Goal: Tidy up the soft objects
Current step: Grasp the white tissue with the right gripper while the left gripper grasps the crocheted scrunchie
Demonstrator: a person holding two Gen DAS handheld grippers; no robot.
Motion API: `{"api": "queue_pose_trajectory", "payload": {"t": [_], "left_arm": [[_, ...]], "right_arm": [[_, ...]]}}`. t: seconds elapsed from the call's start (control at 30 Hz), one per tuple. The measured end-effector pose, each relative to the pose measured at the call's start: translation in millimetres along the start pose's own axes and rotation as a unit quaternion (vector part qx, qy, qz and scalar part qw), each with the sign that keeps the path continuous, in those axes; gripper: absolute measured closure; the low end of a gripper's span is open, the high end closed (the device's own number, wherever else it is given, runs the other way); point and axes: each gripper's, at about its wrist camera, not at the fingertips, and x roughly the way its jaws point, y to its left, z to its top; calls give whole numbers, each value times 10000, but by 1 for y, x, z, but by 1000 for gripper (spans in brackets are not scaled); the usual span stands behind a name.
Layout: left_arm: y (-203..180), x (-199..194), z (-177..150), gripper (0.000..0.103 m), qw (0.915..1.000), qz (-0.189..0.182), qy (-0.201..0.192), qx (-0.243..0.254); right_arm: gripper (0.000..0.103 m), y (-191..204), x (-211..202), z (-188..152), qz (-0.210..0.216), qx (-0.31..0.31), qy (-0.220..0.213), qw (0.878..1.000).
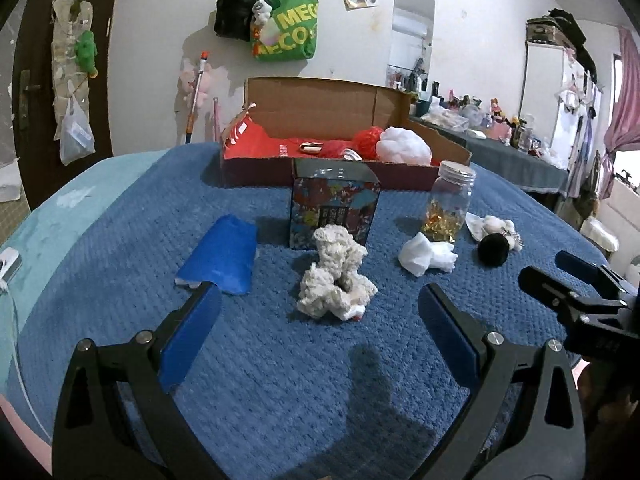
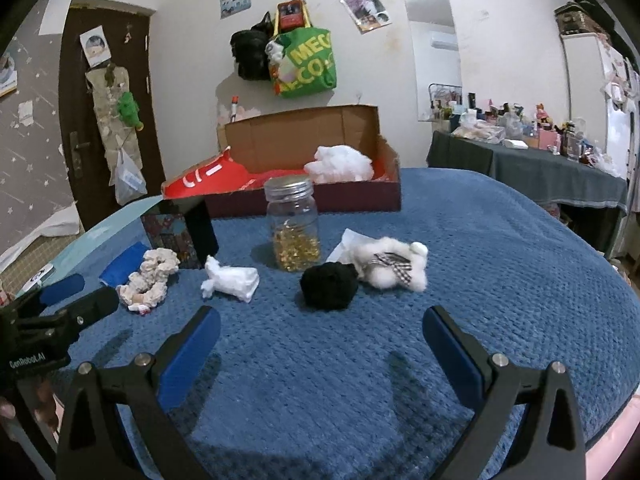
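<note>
Both tools over the blue-blanketed worktop (image 1: 280, 360), neither holding anything. My left tool (image 1: 319, 312) has its jaws spread wide, lined up on the cream crocheted scrunchie (image 1: 336, 276) lying just ahead of it. My right tool (image 2: 321, 334) is likewise spread apart and empty, facing the black pompom (image 2: 329, 286), which touches the white plush toy with a checked bow (image 2: 394, 266).

Progress, as I judge it: the cardboard box (image 1: 320, 108) at the far edge already holds a white fluffy ball (image 1: 404, 146) and a red yarn ball (image 1: 368, 141), so I read sorting as begun but well short of done. Left on the blanket are the scrunchie, the crumpled white tissue (image 1: 428, 258), the black pompom, the plush toy and a folded blue cloth (image 1: 224, 258) left of the scrunchie.

Two hard items stand between the soft things and the box: a glass jar with gold contents (image 2: 294, 226) and a patterned carton (image 1: 334, 210) just behind the scrunchie. I take these as not part of the sort; any carry to the box will likely need to clear them.
</note>
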Motion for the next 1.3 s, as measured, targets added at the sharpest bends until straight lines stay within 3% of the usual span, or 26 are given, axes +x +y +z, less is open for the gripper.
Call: {"api": "queue_pose_trajectory", "payload": {"t": [0.23,0.47,0.67,0.73,0.77,0.83,0.97,1.07,1.17,1.3], "left_arm": [[7,11,11,3,9994,-85,271,187],[14,22,23,4,9948,-760,603,302],[7,36,30,18,9881,-1045,856,736],[3,42,30,30,9855,-1094,928,901],[1,45,30,32,9844,-1114,971,953],[-3,54,29,51,9816,-1098,1133,1078],[-6,68,24,67,9772,-1203,1352,1109],[-7,68,23,69,9769,-1204,1342,1145],[-6,66,23,70,9768,-1204,1323,1173],[-7,63,23,72,9771,-1181,1297,1207]], "right_arm": [[0,11,21,12,325,-222,385,9985],[0,25,43,28,971,-407,851,9908],[6,31,65,42,1284,-632,1184,9826],[8,33,69,47,1422,-698,1230,9797],[11,34,71,49,1493,-734,1275,9778],[20,37,77,51,1552,-851,1384,9744],[35,44,86,52,1565,-1087,1452,9709],[62,50,91,48,1725,-1214,1643,9636],[64,54,91,43,1715,-1317,1716,9611],[75,54,89,43,1726,-1310,1706,9612]]}}
